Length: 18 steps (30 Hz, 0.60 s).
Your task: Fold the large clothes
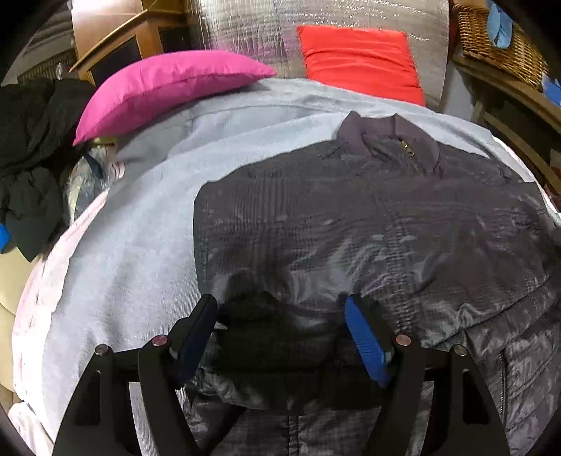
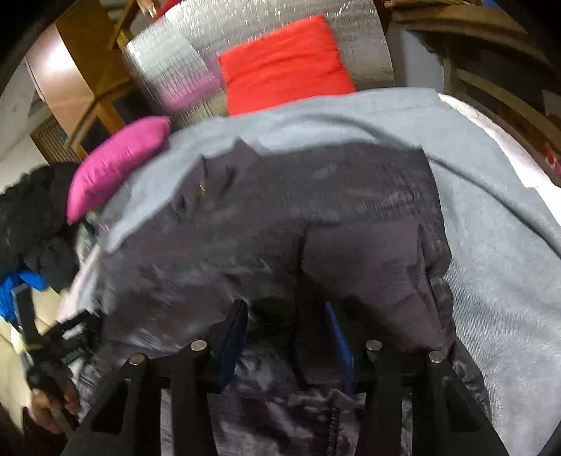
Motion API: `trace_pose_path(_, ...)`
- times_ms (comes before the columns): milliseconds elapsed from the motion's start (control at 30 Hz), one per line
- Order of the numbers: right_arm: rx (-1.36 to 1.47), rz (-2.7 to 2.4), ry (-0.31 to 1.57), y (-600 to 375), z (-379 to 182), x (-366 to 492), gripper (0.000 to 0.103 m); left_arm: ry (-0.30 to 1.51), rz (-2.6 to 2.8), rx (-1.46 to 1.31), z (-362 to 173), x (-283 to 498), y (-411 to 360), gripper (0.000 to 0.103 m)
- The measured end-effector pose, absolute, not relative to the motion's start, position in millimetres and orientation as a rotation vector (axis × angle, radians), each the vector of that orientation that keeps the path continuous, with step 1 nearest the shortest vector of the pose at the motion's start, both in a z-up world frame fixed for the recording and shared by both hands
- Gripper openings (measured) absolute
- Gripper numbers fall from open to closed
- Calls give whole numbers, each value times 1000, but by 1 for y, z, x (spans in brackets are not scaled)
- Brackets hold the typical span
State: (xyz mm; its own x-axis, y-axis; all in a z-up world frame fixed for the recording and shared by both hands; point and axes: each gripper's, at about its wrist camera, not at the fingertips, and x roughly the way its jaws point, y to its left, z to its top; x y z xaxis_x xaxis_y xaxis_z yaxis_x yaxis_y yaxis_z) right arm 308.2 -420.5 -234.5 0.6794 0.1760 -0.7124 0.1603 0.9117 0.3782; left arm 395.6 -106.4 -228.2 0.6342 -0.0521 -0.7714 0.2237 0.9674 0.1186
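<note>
Two grippers work at the near edge of a dark grey quilted jacket [image 1: 350, 224]. On the left wrist view, the left gripper [image 1: 280, 333] has its blue-padded fingers [image 1: 366, 342] spread wide, released, with a dark bunched fold of the jacket lying between them but not pinched. On the right wrist view, the right gripper [image 2: 284, 340] also straddles a raised fold of the jacket [image 2: 280, 228]; its fingers [image 2: 231, 336] stand apart on either side of the fabric, and the blur leaves it unclear whether they press it, so I cannot tell if it is clenched. At the left edge of that view, the left gripper [image 2: 52, 350] appears blurred, held in a hand [image 2: 49, 403].

The jacket lies spread on a light grey blanket [image 1: 133, 228] covering the bed, collar [image 1: 385, 133] toward the far side with a small brass zipper pull visible on it, hem nearest the grippers.

Farther off, a magenta pillow [image 1: 164, 87] rests on the far left of the blanket, and a red cushion [image 1: 361, 59] leans against a silver quilted panel [image 1: 245, 31]. Dark clothing [image 1: 31, 147] is heaped at the left. A wicker basket [image 1: 498, 42] sits far right, and wooden furniture [image 1: 115, 38] stands far left.
</note>
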Motion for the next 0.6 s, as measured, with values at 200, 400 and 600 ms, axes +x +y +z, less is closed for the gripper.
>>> trace_pose_path(200,411,23,764,-412,-227,337,51,812,-140,299,-226,394,-125,76)
trace_pose_path(400,308,-35,877,-403,-257,359,51,797,-130,324,-226,399,-130,76)
trace_pose_path(600,418,24,795,-418,-232,340,51,794,-120,326,-227,400,-132,76)
